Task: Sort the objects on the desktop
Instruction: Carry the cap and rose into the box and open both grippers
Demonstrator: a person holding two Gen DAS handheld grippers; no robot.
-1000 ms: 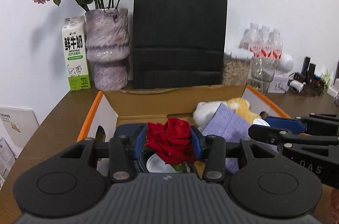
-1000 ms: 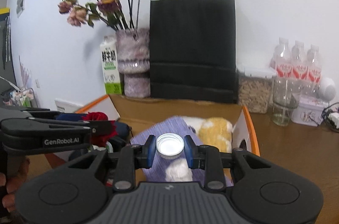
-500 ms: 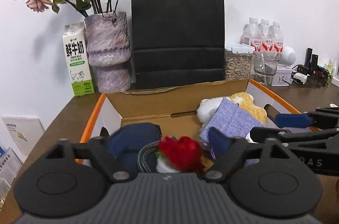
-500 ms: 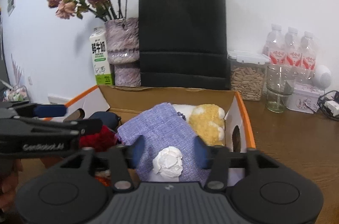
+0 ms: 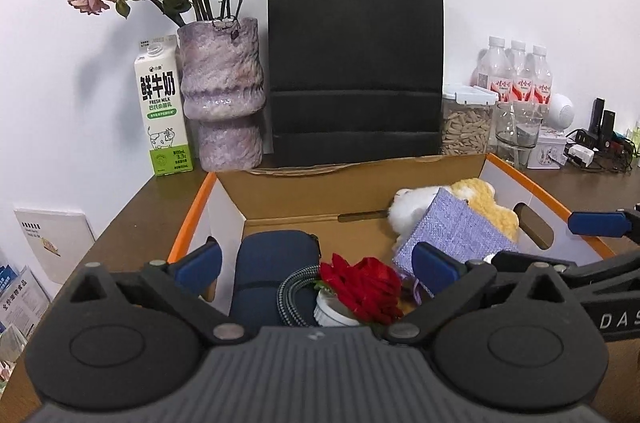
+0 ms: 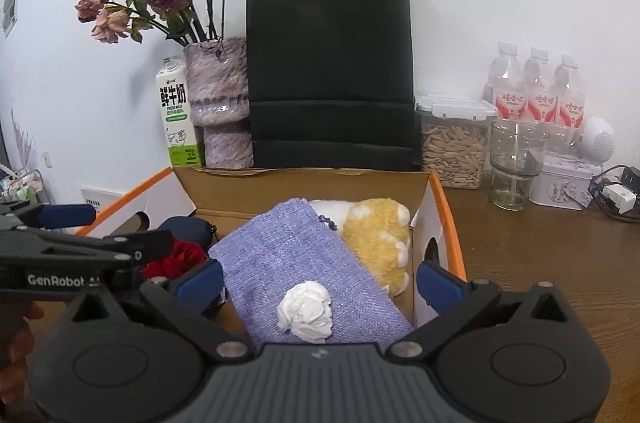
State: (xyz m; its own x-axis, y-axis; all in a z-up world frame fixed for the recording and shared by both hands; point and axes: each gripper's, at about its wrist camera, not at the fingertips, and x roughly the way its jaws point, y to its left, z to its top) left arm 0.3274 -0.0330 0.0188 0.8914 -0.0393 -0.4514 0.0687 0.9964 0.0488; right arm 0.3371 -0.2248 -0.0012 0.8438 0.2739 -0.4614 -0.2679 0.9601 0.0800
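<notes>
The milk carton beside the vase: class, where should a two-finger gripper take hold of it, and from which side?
Grip the milk carton across its flat side panels at mid-height, coming level from the front. It stands upright, and the vase crowds one side while the wall backs it, so the front looks likeliest open.

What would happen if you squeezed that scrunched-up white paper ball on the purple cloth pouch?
The crumpled white paper ball would probably squash easily; its folds look loose. It is likely very light, hardly denting the purple woven cloth pouch. Its lumpy shape suggests it would not roll far.
</notes>
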